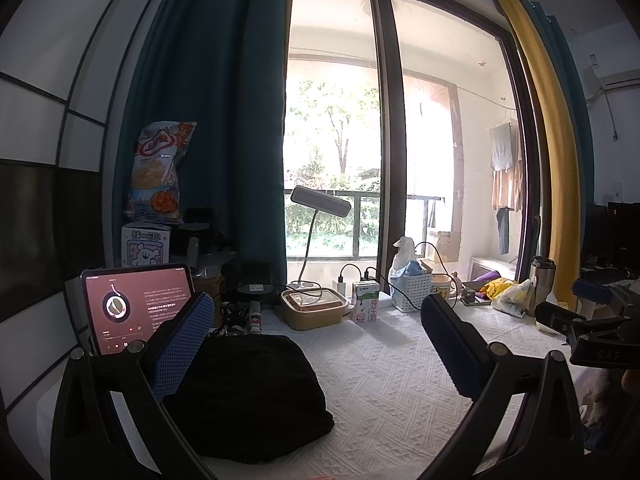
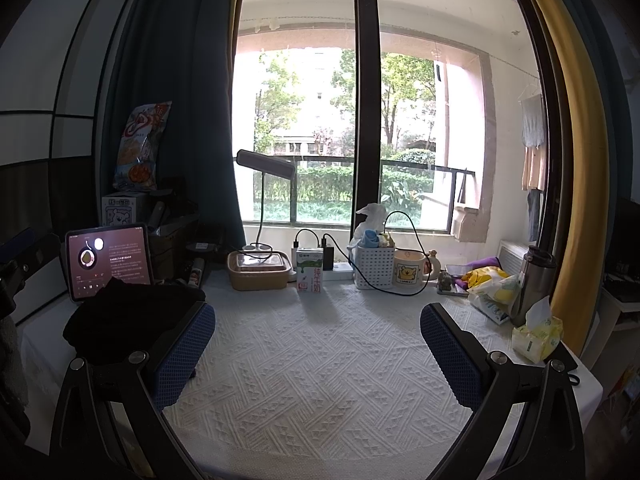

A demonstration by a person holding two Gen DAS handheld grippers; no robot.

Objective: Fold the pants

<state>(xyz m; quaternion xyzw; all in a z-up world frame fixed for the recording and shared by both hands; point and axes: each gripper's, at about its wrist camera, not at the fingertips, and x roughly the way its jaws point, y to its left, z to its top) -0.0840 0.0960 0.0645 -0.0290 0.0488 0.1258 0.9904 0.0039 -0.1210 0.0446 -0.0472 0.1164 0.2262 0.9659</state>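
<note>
The black pants (image 1: 248, 396) lie in a folded bundle on the left part of the white textured tablecloth (image 1: 384, 380). In the right wrist view the pants (image 2: 128, 316) sit at the table's left side, in front of a tablet. My left gripper (image 1: 316, 344) is open and empty, held above the table with its left finger over the bundle's left edge. My right gripper (image 2: 318, 344) is open and empty above the bare middle of the cloth (image 2: 312, 360), to the right of the pants. The right gripper's body also shows in the left wrist view (image 1: 596, 320) at the far right.
A lit tablet (image 1: 136, 312) stands at the left. Along the back edge stand a lunch box (image 2: 258, 270), milk carton (image 2: 310, 274), white basket (image 2: 374, 266), mug (image 2: 410, 274), desk lamp (image 2: 264, 168) and cables. A steel flask (image 2: 534, 284) and tissue pack (image 2: 538, 336) are at the right.
</note>
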